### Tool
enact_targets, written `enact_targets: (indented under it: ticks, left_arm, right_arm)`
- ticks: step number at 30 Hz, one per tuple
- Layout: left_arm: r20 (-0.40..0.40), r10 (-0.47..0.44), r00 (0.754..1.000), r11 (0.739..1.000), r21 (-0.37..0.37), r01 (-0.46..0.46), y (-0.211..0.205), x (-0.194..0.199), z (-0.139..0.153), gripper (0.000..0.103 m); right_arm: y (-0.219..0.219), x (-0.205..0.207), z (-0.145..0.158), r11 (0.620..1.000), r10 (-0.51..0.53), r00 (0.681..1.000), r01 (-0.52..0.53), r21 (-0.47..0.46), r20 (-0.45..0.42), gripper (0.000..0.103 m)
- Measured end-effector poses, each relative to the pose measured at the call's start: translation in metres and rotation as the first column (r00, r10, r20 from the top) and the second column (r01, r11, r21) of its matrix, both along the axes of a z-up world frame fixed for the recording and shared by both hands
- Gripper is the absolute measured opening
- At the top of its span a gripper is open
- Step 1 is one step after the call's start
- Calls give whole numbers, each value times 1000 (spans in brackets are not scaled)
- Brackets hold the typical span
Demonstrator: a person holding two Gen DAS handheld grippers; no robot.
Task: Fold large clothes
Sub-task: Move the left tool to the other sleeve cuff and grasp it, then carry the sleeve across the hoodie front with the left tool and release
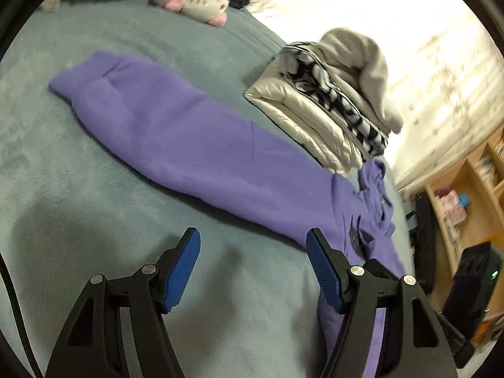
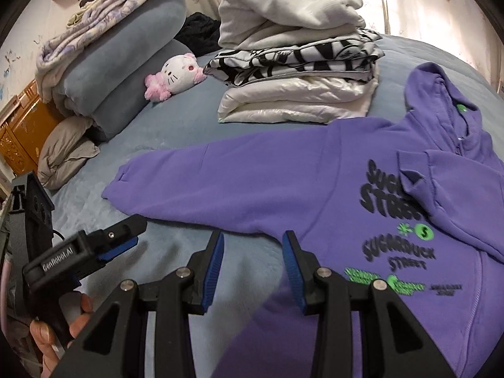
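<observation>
A purple hoodie [image 2: 315,189] with black and green print lies flat on the grey-blue bed, one sleeve [image 1: 163,126] stretched out to the left, the other sleeve folded across its chest. My left gripper [image 1: 253,236] hovers open over the blanket just short of the hoodie's lower edge, nothing between its blue pads. My right gripper [image 2: 253,239] is open too, its jaws narrower, above the hoodie's hem near the stretched sleeve's underarm. In the right wrist view the left gripper [image 2: 123,236] shows at the lower left, held by a hand.
A stack of folded clothes [image 2: 299,72] [image 1: 340,100] stands on the bed behind the hoodie. A pink and white plush toy [image 2: 176,75], rolled blankets [image 2: 126,63] and a beige pillow [image 2: 63,154] lie at the back left. Shelves [image 1: 472,189] stand beyond the bed's edge.
</observation>
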State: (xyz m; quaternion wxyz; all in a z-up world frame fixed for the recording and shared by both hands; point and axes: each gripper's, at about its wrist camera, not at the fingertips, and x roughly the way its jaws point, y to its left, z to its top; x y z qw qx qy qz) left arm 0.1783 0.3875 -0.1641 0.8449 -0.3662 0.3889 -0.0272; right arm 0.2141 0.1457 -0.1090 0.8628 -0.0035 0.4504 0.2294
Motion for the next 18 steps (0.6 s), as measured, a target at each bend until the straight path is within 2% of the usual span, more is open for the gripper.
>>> enact_targets:
  ticks: [8,12,15,17,18]
  left_arm:
    - [10,60,998,979,-196,-57,57,20,-33,68]
    - [-4,136,991,972,-195,-134,81,33,-40,68]
    - [-33,209,977,954,-212,-211,96,41,-43,66]
    - [-52,251,967,948,-189,-257,99,47,-38,60]
    - [-54,267,962,949,-161,-272,99,48,-35,40]
  right_arm:
    - [12,16,-15,1000,-9,1000,10,24,-22,38]
    - [7,17,-22,999,-15,999,17,36,-46,38]
    - [-3,13,-26,999,-28,998,30,40,-59,38]
    - [-10,11,-27,998,-43,997,45,38,-62,38]
    - [-15,10,-28,998,-51,996,54,39,-67,38]
